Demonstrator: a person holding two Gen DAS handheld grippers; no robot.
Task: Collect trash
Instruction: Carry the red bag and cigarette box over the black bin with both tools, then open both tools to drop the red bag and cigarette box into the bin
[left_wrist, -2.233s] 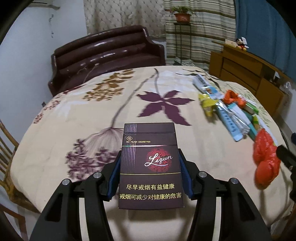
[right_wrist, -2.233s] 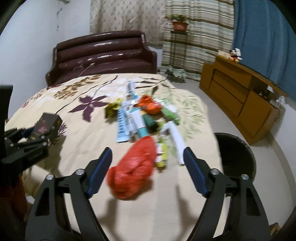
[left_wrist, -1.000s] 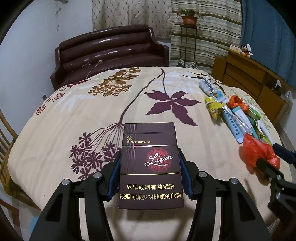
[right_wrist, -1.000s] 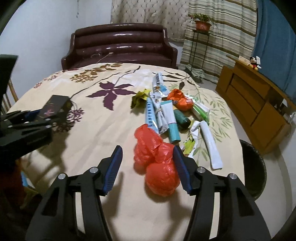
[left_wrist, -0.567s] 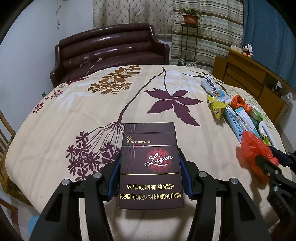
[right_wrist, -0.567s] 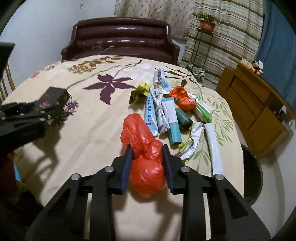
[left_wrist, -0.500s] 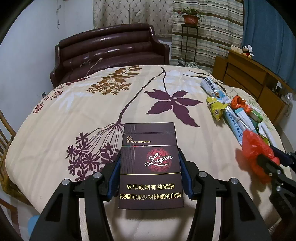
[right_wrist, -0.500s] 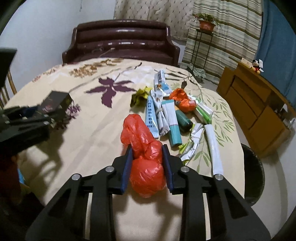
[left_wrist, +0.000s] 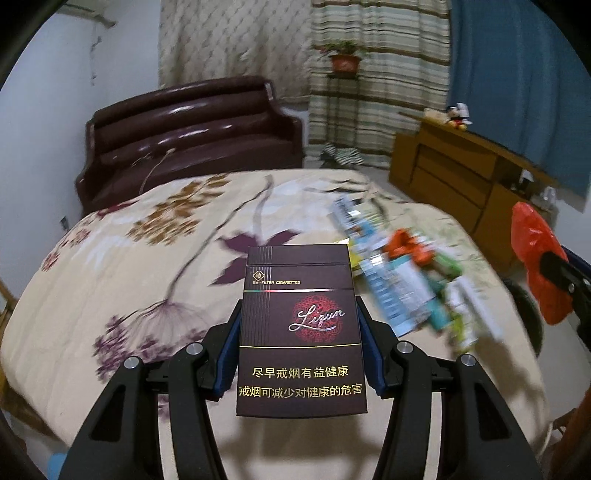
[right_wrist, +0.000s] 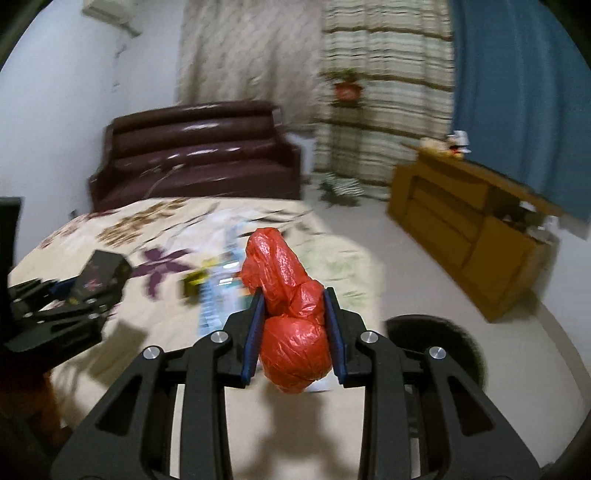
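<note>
My left gripper (left_wrist: 298, 314) is shut on a dark maroon cigarette pack (left_wrist: 300, 328), held above the near side of the round table (left_wrist: 92, 295). A crumpled red plastic bag (right_wrist: 291, 314) is clamped between the blue pads of my right gripper (right_wrist: 293, 302), lifted off the table. The same bag (left_wrist: 535, 258) shows at the right edge of the left wrist view. The left gripper with the pack (right_wrist: 99, 277) appears at the left of the right wrist view. A heap of wrappers and tubes (left_wrist: 402, 273) lies on the table's right side.
A floral cloth covers the table. A dark round bin (right_wrist: 439, 343) stands on the floor right of the table. Behind are a brown leather sofa (left_wrist: 192, 140), a wooden cabinet (left_wrist: 461, 177) and a plant stand (left_wrist: 343, 62) by striped curtains.
My right gripper closed on the red bag and lifted it off the table, swinging right towards the bin. The left gripper rose and shifted with the pack still held.
</note>
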